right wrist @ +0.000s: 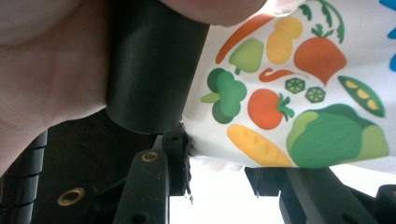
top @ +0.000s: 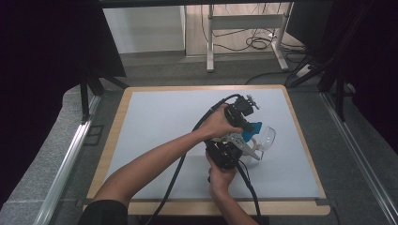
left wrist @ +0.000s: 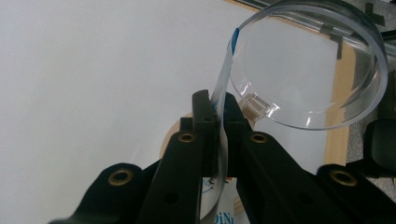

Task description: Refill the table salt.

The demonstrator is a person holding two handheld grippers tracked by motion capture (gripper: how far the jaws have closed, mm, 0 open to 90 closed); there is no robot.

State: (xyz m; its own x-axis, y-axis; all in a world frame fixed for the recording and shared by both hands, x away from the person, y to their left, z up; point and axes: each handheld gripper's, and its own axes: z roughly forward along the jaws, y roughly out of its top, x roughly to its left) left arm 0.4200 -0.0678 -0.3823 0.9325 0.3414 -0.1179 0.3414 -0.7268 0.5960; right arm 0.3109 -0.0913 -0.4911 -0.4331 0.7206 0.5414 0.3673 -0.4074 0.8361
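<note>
Here, a clear plastic cup [top: 264, 138] lies tipped on the white table mat [top: 155, 126], right of centre, its long axis roughly level and its open mouth [left wrist: 312, 60] facing away from the left gripper [left wrist: 215, 112]. That gripper's jaws are pinched tight on a thin film strip [left wrist: 223, 79] at the cup's rim. The right gripper [right wrist: 219, 172] stands partly open around a sheet printed with vegetables [right wrist: 299, 93]; whether its pads press the sheet, I cannot tell. Nothing can be made out inside the cup.
</note>
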